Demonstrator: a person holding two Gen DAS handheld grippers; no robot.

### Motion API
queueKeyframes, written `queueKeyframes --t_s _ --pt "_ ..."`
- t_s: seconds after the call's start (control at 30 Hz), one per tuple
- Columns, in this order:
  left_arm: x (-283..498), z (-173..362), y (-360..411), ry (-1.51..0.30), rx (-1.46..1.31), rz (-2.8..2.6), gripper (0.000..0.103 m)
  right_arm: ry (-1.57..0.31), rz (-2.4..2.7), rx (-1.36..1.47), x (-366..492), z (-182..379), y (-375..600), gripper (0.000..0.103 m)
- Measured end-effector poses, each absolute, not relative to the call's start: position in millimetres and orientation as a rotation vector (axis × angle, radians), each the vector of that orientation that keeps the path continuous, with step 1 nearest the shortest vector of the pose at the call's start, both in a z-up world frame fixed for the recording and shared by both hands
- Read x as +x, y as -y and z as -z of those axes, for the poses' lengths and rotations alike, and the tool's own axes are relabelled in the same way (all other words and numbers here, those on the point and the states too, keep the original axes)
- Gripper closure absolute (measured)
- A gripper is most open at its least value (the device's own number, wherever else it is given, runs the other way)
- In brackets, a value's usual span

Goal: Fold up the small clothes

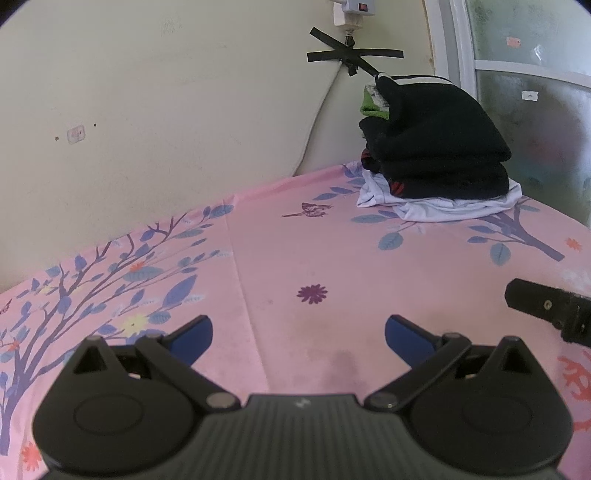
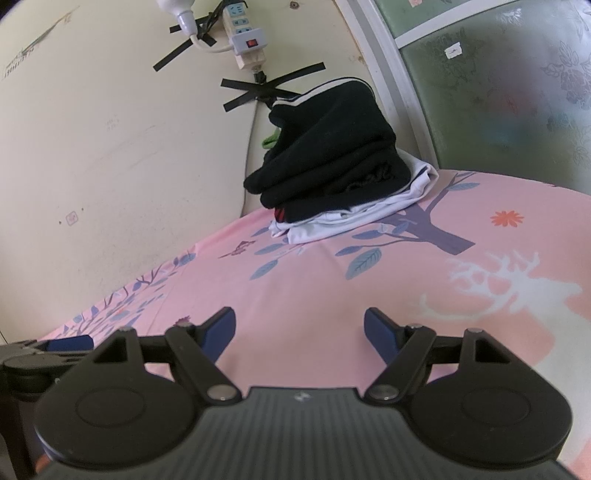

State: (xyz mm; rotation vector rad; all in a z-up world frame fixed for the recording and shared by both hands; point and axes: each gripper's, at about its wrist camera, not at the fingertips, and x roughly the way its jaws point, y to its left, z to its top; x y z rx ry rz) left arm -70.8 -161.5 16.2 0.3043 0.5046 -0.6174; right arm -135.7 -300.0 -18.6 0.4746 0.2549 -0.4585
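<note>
Left gripper point(image 1: 298, 339): blue-padded fingers point(image 1: 192, 338) spread wide, nothing between them, positioned low in the left wrist frame over the pink floral sheet point(image 1: 295, 266). Whether the sheet covers a table or a bed cannot be told.

Right gripper point(image 2: 299, 332): fingers point(image 2: 221, 334) likewise spread wide and empty, at the lower centre of the right wrist frame, above the same pink floral sheet point(image 2: 314, 288). A black part of the right gripper point(image 1: 546, 310) enters the left wrist frame at the right edge; part of the left gripper point(image 2: 48, 350) shows at the lower left edge of the right wrist frame.

Stack of clothes point(image 1: 439, 147): upper right of the left wrist frame, resting on the sheet at its far side, close to the wall and well apart from both grippers. Folded black garments make up the bulk; a white garment point(image 1: 443, 208) lies at the bottom, touching the sheet; a green piece point(image 1: 371, 105) shows at the upper left of the stack. In the right wrist frame the stack of clothes point(image 2: 332, 147) sits at upper centre, the white garment point(image 2: 354, 218) again at the base.

Wall: cream, with a power strip point(image 2: 243, 29) and black tape strips point(image 1: 354, 55) holding a cable above the stack. Frosted window panel point(image 1: 535, 129) at the right edge.
</note>
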Motion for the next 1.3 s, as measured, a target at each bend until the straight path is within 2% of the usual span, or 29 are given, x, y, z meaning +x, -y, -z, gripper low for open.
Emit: queueKeyframes --t_s 1.3 --pt "-71.6 -17.4 161.2 -0.496 0.313 0.615 0.0 -0.255 0.458 0.474 -135.9 19.1 299.8 0.032"
